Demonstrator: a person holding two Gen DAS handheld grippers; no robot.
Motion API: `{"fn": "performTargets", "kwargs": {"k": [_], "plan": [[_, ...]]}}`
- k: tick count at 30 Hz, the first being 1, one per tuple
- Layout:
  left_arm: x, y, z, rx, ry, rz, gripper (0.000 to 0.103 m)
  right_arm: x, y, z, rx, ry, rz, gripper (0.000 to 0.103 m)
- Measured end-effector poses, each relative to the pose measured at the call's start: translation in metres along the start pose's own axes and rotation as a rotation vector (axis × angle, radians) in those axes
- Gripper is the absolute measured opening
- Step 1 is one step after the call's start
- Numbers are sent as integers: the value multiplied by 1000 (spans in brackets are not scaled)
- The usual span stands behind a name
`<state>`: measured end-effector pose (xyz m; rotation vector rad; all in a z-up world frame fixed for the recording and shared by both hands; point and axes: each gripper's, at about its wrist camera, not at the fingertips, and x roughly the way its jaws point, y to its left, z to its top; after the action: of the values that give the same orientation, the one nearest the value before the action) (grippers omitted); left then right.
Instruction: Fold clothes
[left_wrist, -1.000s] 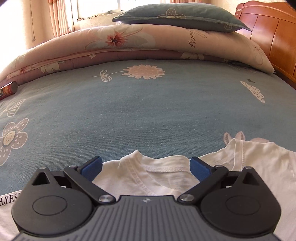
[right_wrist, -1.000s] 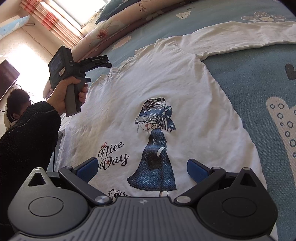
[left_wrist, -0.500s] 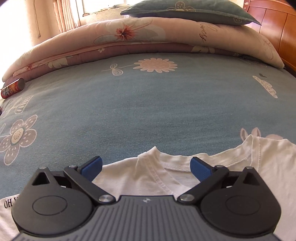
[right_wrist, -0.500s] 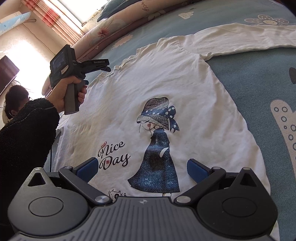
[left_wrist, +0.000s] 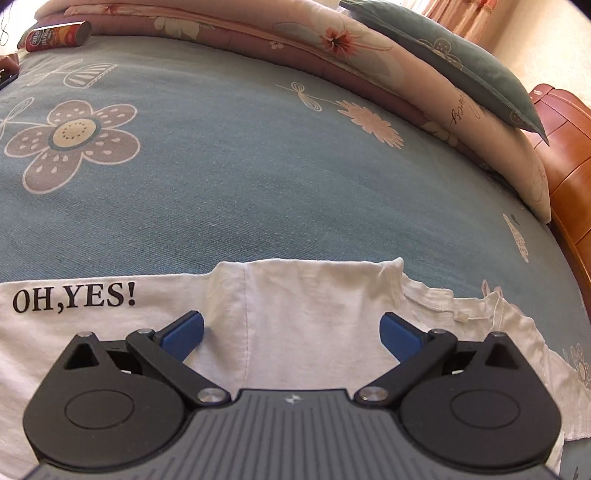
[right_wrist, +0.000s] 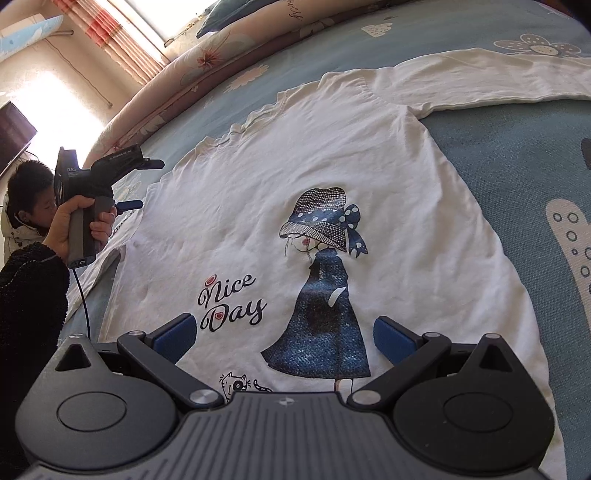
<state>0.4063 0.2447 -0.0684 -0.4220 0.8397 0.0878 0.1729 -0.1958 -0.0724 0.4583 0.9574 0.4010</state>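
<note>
White long-sleeved T-shirt (right_wrist: 332, 177) lying print-side up on the blue flowered bedsheet (left_wrist: 229, 177), both grippers hovering over it with fingers spread.

Its front shows a girl in a dotted hat and dark blue dress beside the script "Nice Day", with a small cat drawn near the hem. One sleeve stretches flat toward the far right edge of the bed; the other, printed "OH,YES!", lies along the left side. The cloth is mostly smooth, with light creases around the collar. The left gripper (left_wrist: 291, 332) hangs above the left shoulder seam, blue pads wide apart, holding nothing. The right gripper (right_wrist: 282, 338) sits over the hem, likewise spread and empty. A folded quilt (left_wrist: 369, 48), a grey-blue pillow (left_wrist: 461, 62) and a can (left_wrist: 59, 35) lie along the bed's far edge.
</note>
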Motion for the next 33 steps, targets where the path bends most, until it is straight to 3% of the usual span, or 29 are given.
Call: {"fn": "performTargets", "kwargs": {"k": [2,4,7,11,15,20,23,25,27,33], "plan": [[7,0,3,23,-50,16,101,1,1,0,-3,2,-1,103],[11,3,9,32,-77,97,101,2,1,0,-6,3,-2,103],[1,18,17,-24,-91,142,100,3,2,1,-6,5,1,103],[-43,40,20,-62,-126,79,100,2,1,2,5,5,9,103],[-90,59,22,-28,-130,146,100,2,2,1,-2,5,2,103],[-143,108,9,-98,-133,246,100,4,3,1,-14,2,-11,103],[-173,148,-7,-174,-137,282,92,5,6,0,-25,-3,-24,103],[-187,174,-19,-226,-140,287,78,6,8,-1,-38,-6,-38,103],[-199,198,-32,-278,-146,290,73,7,12,-2,-54,-10,-56,103],[-201,249,-63,-398,-156,253,71,14,23,-5,-121,-21,-111,103]]}}
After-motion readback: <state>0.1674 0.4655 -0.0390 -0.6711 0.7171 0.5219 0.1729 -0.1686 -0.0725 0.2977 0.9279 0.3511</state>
